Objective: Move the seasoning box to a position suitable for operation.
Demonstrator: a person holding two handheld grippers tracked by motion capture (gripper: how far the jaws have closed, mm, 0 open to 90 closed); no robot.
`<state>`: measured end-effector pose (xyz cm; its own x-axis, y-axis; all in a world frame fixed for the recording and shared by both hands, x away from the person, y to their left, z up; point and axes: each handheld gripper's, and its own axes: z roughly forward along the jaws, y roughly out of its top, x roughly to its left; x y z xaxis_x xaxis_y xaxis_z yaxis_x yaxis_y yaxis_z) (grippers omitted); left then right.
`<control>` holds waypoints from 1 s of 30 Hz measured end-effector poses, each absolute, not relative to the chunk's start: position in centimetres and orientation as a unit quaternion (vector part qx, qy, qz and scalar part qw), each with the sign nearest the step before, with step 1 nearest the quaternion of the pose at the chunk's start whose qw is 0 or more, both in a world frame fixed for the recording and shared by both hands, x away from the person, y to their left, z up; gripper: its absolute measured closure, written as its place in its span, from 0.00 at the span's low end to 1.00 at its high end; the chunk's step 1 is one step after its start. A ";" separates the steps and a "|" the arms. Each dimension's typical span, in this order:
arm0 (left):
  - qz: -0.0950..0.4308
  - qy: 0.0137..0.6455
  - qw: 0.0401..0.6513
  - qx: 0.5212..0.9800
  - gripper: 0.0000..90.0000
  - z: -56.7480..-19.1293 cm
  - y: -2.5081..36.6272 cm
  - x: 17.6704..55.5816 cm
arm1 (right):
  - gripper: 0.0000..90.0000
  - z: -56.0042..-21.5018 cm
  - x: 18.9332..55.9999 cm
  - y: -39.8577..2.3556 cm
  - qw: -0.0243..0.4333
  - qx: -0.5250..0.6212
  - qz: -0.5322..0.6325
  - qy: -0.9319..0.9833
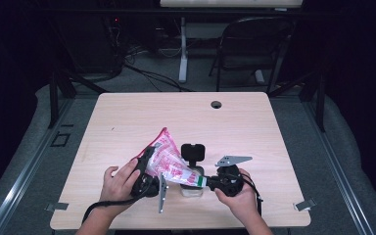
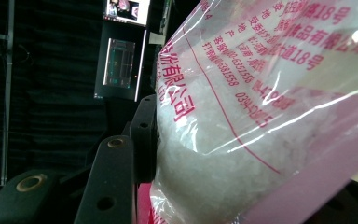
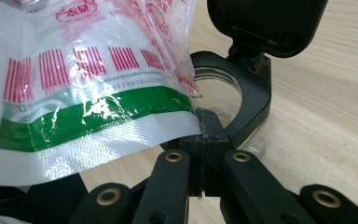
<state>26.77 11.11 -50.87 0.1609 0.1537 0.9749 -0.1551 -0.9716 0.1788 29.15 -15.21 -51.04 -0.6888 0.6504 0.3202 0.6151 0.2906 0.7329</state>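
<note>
Centrally, near the front edge of a light wooden table (image 1: 127, 117): plastic bag (image 1: 169, 159), clear with red print and a green band, held up off the surface between two grippers, tilted with its sealed pink end high and away and its green-banded corner low.

Left gripper (image 1: 147, 166): seen in the high view clasping the bag's body; left hand (image 1: 120, 183) around the grip. Jaws part-spread, closed against the bulging side of the bag (image 2: 261, 116); one black jaw lying flat against the film in the left gripper view, the other hidden behind the bag.

Right gripper (image 3: 204, 128): jaws pressed together, pinching the bag's low corner (image 3: 98, 93) just past the green band. Right hand (image 1: 240, 196) around its body.

Contents of bag: white granular or crystalline matter, legible through the film in the left gripper view; not discernible from the high view.

Jar (image 3: 223, 93): clear, with black collar and hinged black lid (image 3: 265, 23) standing open, directly below the bag's pinched corner; mouth round, contents not discernible. High view gives the jar (image 1: 192, 188) as a small pale body between the two hands, lid (image 1: 193, 152) upright behind.

Background, high view: folding chair (image 1: 249, 49) beyond the table.
</note>
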 end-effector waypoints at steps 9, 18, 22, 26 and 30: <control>0.656 -0.007 0.114 0.746 0.65 -50.8 11.0 26.6 | 1.00 -51.0 29.2 -15.3 0.020 0.395 0.448 0.802; 0.659 -0.011 0.112 0.744 0.65 -50.8 10.9 26.6 | 1.00 -51.1 29.2 -15.3 0.020 0.395 0.449 0.801; 0.660 -0.013 0.109 0.743 0.65 -50.6 10.9 26.6 | 1.00 -51.1 29.2 -15.4 0.022 0.397 0.450 0.800; 0.663 -0.017 0.106 0.741 0.65 -50.4 10.7 26.4 | 1.00 -51.0 29.2 -15.5 0.025 0.397 0.452 0.798; 0.661 -0.019 0.104 0.743 0.64 -50.5 10.6 26.5 | 1.00 -51.2 29.3 -15.7 0.027 0.403 0.448 0.798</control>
<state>26.45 10.63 -50.47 0.1257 0.1093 0.9860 -0.1652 -0.9777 0.1294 29.30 -15.65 -51.21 -0.6745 0.6666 0.3173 0.6179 0.2744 0.7368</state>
